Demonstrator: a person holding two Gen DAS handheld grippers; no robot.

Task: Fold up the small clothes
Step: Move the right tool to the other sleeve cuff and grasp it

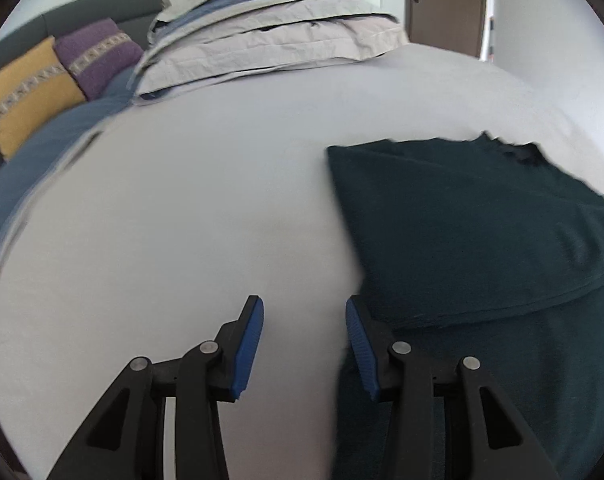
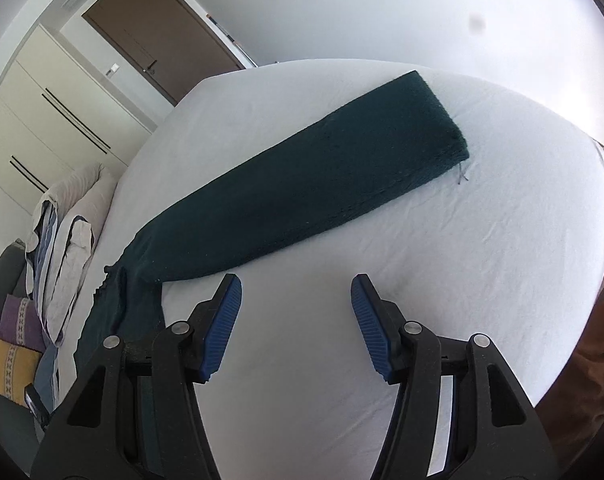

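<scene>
Hovering both grippers, left gripper (image 1: 304,318) and right gripper (image 2: 296,296), jaws spread and empty beside the dark green knitted garment (image 2: 302,196), you seemed ready to grab its edges.

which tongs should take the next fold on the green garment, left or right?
Probably right. The right tongs are open near the base of the outstretched sleeve of the dark green garment. The left tongs, also open, sit at the already folded edge.
</scene>
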